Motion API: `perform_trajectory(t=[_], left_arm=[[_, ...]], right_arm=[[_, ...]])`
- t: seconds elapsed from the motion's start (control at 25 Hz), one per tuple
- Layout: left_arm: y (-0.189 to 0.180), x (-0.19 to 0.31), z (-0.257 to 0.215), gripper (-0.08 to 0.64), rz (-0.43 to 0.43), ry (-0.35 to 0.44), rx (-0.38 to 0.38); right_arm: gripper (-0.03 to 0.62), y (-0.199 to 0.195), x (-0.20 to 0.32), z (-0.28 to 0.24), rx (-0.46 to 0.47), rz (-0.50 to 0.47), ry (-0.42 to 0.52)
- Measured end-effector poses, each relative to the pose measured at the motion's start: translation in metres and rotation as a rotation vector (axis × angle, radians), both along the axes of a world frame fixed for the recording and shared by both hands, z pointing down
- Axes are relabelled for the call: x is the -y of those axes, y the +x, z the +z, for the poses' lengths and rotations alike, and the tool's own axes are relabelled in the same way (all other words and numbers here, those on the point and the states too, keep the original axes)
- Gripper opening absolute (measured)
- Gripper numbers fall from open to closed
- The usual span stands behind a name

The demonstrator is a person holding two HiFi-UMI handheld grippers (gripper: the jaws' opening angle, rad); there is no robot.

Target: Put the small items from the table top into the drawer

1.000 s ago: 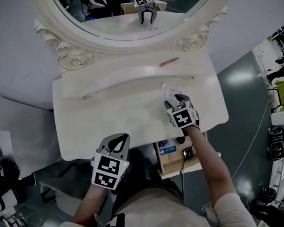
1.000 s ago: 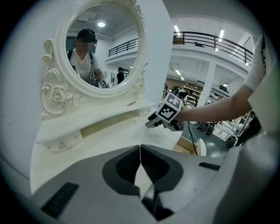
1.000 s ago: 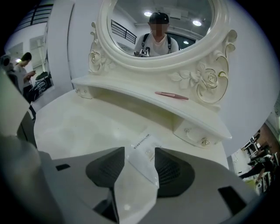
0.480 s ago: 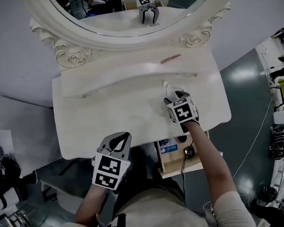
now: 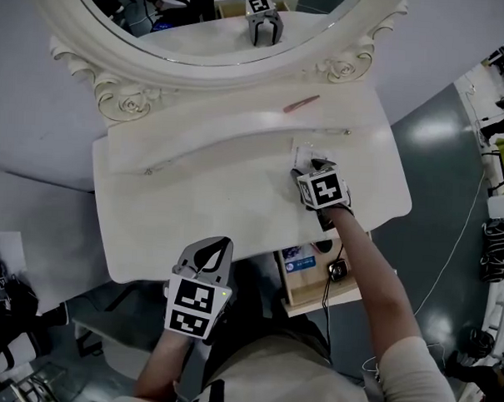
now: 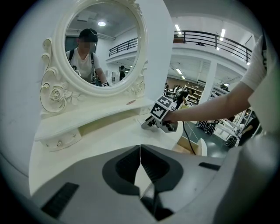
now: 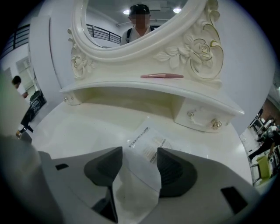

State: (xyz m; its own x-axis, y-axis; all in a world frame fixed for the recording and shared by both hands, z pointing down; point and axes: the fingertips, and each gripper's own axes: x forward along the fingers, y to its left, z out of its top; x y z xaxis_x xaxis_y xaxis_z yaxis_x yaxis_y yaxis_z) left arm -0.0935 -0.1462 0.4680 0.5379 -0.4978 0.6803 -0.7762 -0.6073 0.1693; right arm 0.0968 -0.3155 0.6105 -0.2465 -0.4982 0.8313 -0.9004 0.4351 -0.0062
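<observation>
Right gripper: jaws wide apart, low over the clear packet, one on each side, likely ready to pinch it.
Clear packet: flat on the table, toward the right side, not yet lifted; looks thin and floppy, so maybe hard to catch.
Left gripper: jaws pressed together, nothing inside, held at the front edge, likely to stay out of the way.
Pink stick: up on the shelf under the mirror, well apart from both grippers.
Drawer: open below the table's front edge, near the right gripper, so a short trip for the packet.
</observation>
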Motion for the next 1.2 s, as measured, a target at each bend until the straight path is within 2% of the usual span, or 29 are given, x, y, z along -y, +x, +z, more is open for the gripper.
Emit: perform_trajectory(t=[0.08,0.2,0.56,0.76,1.2], left_arm=[[0.0001,-0.0014,0.0013,0.057,0.000,-0.003,-0.001],[0.0003,-0.0032,0.0031,0.057,0.001,-0.008,-0.002],[0.0030,-0.0076,0.0054,0.057,0.007,-0.013,-0.009],[0.0014,-0.0096,0.0068,0.058,0.005,-0.016,-0.005],[-0.0038,-0.0102,0.0065,0.057,-0.005,-0.013,-0.002]], right_arm=[[0.238,0.0017,-0.0003,0.0010,0.033,0.026,-0.010],[0.238,-0.0019,0.0006,0.0026,0.070,0.006,0.004],[0.235,0.0020,0.0010,0.0015,0.062,0.029,0.024],[0.149,0.0004,0.0011,0.0006,0.053,0.018,0.032],[0.121,-0.0022,0.0005,0.0007,0.042,0.021,0.054]])
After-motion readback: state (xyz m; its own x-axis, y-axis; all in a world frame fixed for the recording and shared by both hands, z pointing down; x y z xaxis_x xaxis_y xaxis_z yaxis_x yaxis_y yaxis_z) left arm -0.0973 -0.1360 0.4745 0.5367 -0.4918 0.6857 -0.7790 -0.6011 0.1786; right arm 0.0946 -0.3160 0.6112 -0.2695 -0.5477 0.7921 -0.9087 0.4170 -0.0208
